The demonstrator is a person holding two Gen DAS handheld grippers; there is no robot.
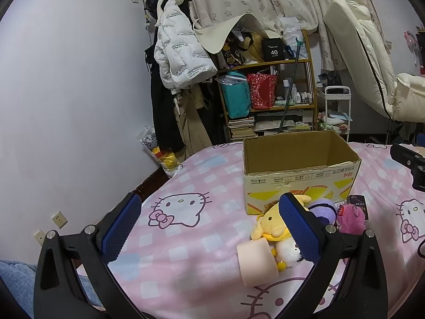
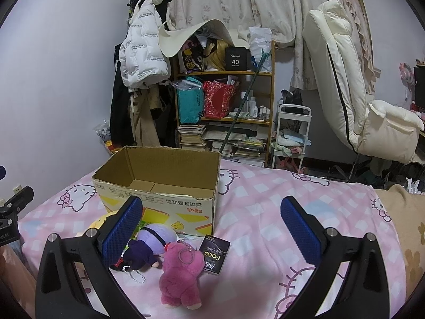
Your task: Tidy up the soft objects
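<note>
Across the pink cat-print bedspread (image 2: 265, 212) we see one open cardboard box (image 2: 170, 175), its flaps up and nothing visible on the part of its floor that shows. It stands upright toward the far side of the bed, and the soft things lie in a loose cluster just in front of its near wall.

Our left gripper (image 1: 209, 223) is held level above the bed, pointing toward the box, its two blue-padded fingers (image 1: 122, 228) spread wide with nothing between them; its right-hand finger overlaps the toys in view, but we cannot tell whether it touches them. Our right gripper (image 2: 212, 228) sits in the same level, forward pose, fingers equally wide apart and holding nothing; the toys lie between its fingers and toward its left-hand one.

We count four plush toys: one pink bear (image 2: 180, 276) lying face down with a key ring, one purple-haired doll (image 2: 148, 244) touching the bear, one yellow plush (image 1: 271, 223) and one small white plush (image 1: 289, 252) pressed against it. One peach foam roll (image 1: 257, 263) lies on its side beside the white plush. One small black packet (image 2: 215, 255) rests flat just beside the bear, near the box's corner.
</note>
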